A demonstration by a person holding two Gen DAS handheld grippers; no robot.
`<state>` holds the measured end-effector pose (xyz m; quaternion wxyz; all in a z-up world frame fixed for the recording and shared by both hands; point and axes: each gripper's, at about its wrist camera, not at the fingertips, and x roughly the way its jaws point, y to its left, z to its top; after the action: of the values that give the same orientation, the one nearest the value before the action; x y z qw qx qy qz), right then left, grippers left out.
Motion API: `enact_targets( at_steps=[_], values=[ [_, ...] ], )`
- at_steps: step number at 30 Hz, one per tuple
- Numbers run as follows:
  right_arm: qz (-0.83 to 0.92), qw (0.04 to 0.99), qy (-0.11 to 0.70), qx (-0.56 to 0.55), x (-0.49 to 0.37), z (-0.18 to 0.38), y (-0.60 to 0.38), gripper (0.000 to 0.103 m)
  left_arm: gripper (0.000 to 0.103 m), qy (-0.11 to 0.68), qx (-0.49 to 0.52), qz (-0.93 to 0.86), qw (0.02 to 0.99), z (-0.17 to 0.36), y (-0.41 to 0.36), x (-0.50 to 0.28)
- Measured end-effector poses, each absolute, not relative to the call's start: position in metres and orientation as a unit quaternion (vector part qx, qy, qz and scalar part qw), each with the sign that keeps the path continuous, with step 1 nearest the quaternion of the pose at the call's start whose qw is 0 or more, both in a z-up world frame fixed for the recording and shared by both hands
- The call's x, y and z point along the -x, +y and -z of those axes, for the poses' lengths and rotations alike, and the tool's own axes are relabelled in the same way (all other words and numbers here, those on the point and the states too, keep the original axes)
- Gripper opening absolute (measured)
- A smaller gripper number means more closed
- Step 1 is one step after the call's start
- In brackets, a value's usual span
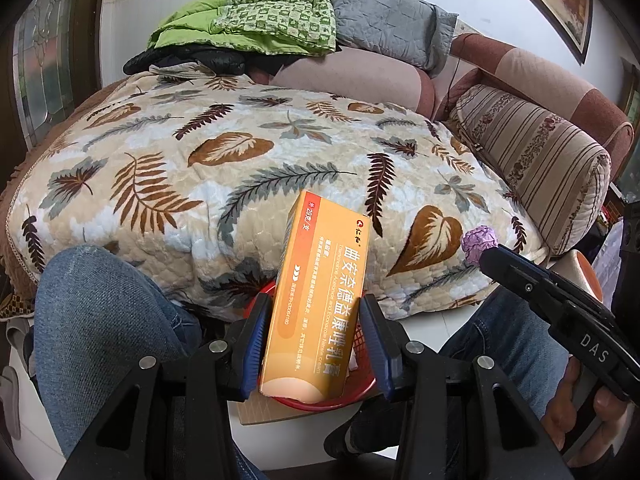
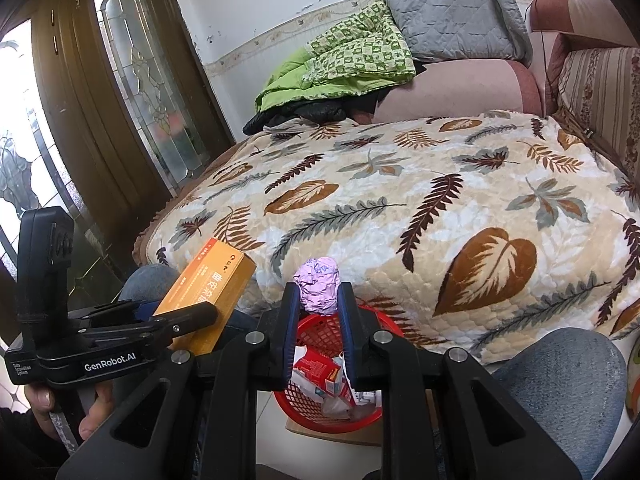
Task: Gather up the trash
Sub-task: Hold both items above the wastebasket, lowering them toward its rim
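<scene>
My left gripper (image 1: 316, 316) is shut on a long orange medicine box (image 1: 320, 296), which stands tilted over a red mesh basket (image 1: 362, 394) on the floor. The same orange box (image 2: 210, 290) shows at the left of the right wrist view, clamped in the left gripper (image 2: 192, 316). My right gripper (image 2: 318, 300) is shut on a crumpled purple paper ball (image 2: 318, 286), held just above the red basket (image 2: 320, 420), which holds several scraps and small cartons. In the left wrist view the purple ball (image 1: 478, 244) sits at the tip of the right gripper (image 1: 486, 258).
A sofa under a leaf-patterned blanket (image 1: 240, 168) fills the space ahead. Green quilt (image 1: 256, 24), grey pad and striped cushion (image 1: 536, 160) lie at its back. The person's jeans-clad knees (image 1: 100, 320) flank the basket. A glass-panelled wooden door (image 2: 132, 92) stands left.
</scene>
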<state>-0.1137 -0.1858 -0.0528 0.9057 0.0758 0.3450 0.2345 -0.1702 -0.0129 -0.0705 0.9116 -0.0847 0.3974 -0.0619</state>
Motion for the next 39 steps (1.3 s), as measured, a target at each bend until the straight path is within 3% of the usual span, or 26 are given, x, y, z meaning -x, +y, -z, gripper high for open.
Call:
enact_targets(
  at_steps=[39],
  values=[
    [-0.233,0.898,0.366,-0.077,0.088,0.071,-0.18,0.019,0.048,0.424,0.085,0.073,0.899,0.09,-0.014,0.146]
  ],
)
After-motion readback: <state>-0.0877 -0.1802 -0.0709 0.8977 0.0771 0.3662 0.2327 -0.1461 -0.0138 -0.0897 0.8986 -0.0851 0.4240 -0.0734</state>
